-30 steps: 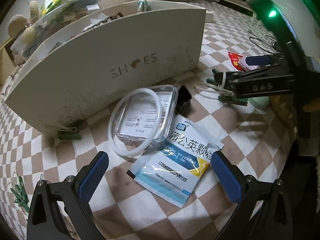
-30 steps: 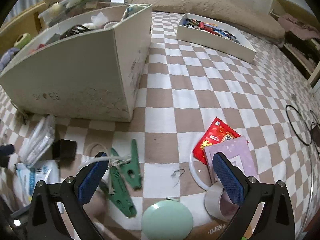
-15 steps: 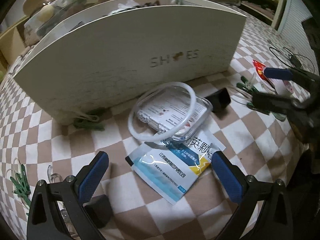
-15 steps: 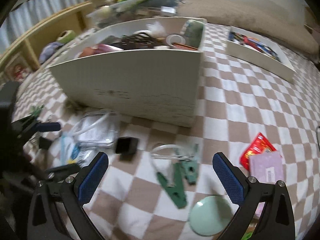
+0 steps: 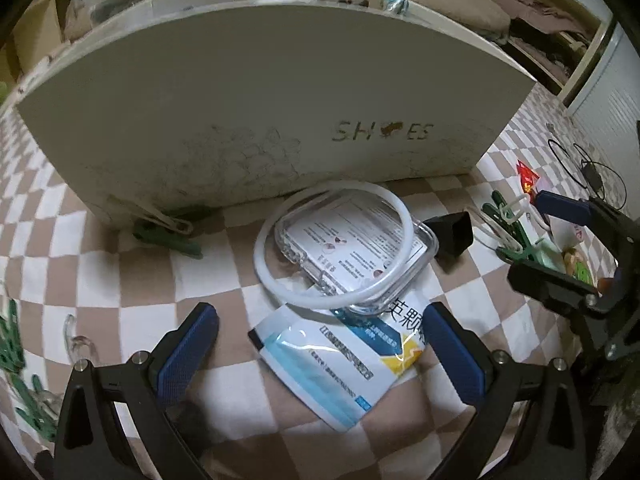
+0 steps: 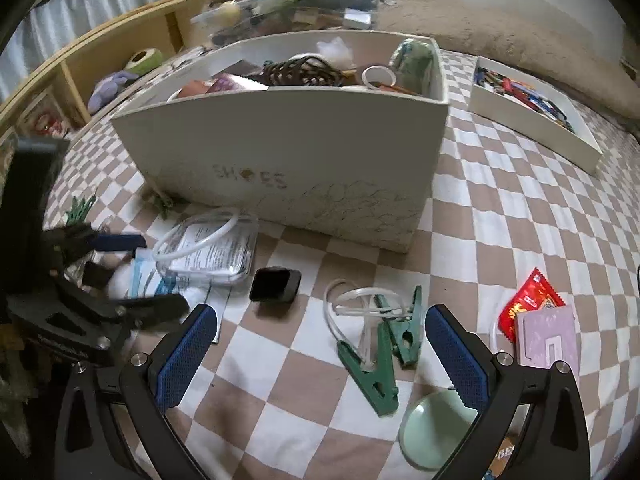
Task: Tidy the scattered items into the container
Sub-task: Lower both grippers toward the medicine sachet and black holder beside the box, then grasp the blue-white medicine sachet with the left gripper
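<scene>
Shoe box [image 6: 304,160] upper centre, already part-filled. Both hand-held grippers, left [image 5: 320,352] and right [image 6: 320,356], wide open, empty. Sachet [image 5: 340,356], clear case [image 5: 356,248], green clips [image 6: 384,352] still on bed, lower frame.

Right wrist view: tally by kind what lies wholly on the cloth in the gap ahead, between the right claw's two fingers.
Black box: 1
Clear tube loop: 1
Green pegs: 2
Total: 4
</scene>
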Demonstrator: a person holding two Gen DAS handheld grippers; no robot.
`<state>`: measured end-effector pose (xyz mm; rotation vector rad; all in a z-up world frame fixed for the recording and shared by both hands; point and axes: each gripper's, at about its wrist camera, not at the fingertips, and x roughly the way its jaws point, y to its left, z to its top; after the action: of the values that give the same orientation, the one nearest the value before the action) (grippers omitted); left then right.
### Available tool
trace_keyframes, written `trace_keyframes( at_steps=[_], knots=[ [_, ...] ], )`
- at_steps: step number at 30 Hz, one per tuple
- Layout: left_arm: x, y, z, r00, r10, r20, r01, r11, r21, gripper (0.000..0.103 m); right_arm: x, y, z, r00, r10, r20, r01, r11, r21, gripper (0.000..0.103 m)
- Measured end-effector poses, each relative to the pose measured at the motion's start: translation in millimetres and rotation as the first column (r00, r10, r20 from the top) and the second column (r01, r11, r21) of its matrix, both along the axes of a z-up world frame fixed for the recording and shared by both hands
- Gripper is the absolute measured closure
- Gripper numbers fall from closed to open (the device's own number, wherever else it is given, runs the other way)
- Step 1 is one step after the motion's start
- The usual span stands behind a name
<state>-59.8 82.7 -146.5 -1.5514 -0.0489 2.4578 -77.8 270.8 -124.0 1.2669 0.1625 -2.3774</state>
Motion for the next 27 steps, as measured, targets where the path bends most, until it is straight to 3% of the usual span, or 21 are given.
trace_keyframes(
  at_steps=[4,9,14,18,23,25,27],
  knots=[
    [-2.6,8.0,-3.3,1.0,-0.011,-0.007,0.011,0.999,-0.031,0.0,-3.3,10.6,6.2,0.999,-0.042,0.01,0.043,0.995,-0.086,0.0],
    [3.6,13.8,-6.3,0.998,-0.057,-0.004,0.056,0.997,-0.058,0.0,-14.9,27.1,0.6,0.983,-0.124,0.139,0.15,0.969,-0.195,0.0],
    [20.3,35.0,-8.1,0.98,-0.2,-0.002,0.199,0.977,-0.083,0.0,-24.0,42.5,-4.6,0.948,-0.216,0.234,0.277,0.922,-0.269,0.0],
    [29.1,40.9,-5.4,0.962,-0.273,0.008,0.273,0.962,-0.015,0.0,-19.3,46.4,6.3,0.965,-0.209,0.158,0.253,0.901,-0.353,0.0],
    [36.9,41.1,0.5,0.933,-0.358,0.037,0.349,0.926,0.14,0.0,-6.5,37.3,23.3,0.981,-0.189,-0.04,0.163,0.92,-0.358,0.0],
    [36.4,37.1,2.9,0.936,-0.35,0.034,0.34,0.926,0.165,0.0,-4.5,33.1,24.9,0.985,-0.158,-0.069,0.127,0.934,-0.334,0.0],
    [33.1,31.0,2.8,0.95,-0.312,0.028,0.306,0.942,0.14,0.0,-4.2,28.1,23.1,0.989,-0.123,-0.079,0.092,0.943,-0.32,0.0]
  ],
)
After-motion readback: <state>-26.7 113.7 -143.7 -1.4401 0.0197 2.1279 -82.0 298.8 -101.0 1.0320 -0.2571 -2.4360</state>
